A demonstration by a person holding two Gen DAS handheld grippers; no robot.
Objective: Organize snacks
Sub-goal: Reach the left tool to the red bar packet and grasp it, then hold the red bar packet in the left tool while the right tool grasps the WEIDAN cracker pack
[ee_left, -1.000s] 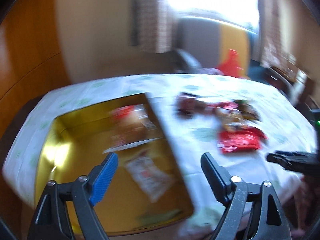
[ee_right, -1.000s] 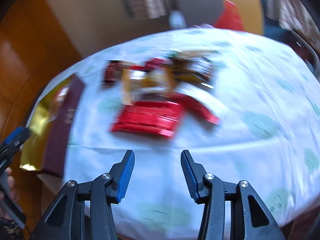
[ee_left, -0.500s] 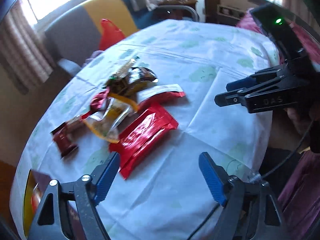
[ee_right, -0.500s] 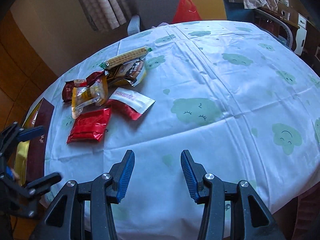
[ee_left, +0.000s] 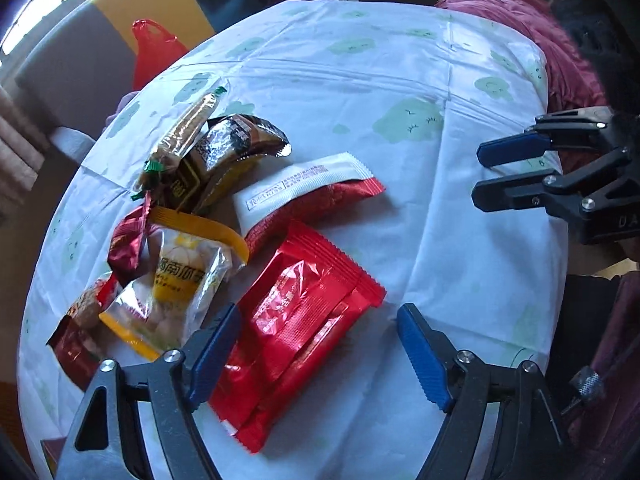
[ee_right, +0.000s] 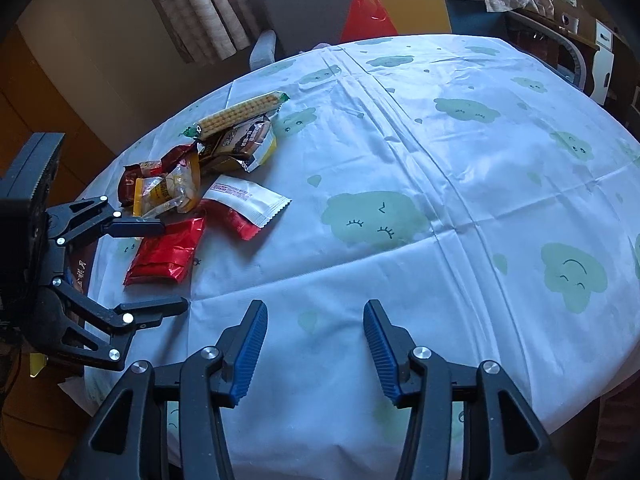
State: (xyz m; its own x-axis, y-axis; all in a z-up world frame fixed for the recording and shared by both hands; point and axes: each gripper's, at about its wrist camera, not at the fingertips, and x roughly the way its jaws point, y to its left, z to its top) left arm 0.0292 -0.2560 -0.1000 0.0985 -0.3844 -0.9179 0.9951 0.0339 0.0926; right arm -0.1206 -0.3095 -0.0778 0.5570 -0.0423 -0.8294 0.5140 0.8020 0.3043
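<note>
- Underneath everything lies the bench (ee_right: pixel 460 200), covered by a white cloth printed with pale green smiling clouds.
- Left gripper (ee_left: pixel 316 344) points down over the snack pile, jaws wide apart with nothing pressed; the glossy red foil packet (ee_left: pixel 304 316) lies flat below and between them.
- Right gripper (ee_right: pixel 314 342) hovers over bare cloth, well apart from the snacks, its jaws opening and empty.
- Touching the red packet's far side lies a white-and-red sachet (ee_left: pixel 304 192).
- Beside it, the clear yellow-trimmed snack bag (ee_left: pixel 176 280) overlaps small dark red wrappers (ee_left: pixel 128 240).
- Farther back sits a dark brown foil pack (ee_left: pixel 236 144), with a long biscuit stick pack with green ends (ee_left: pixel 188 132) lying on it.
</note>
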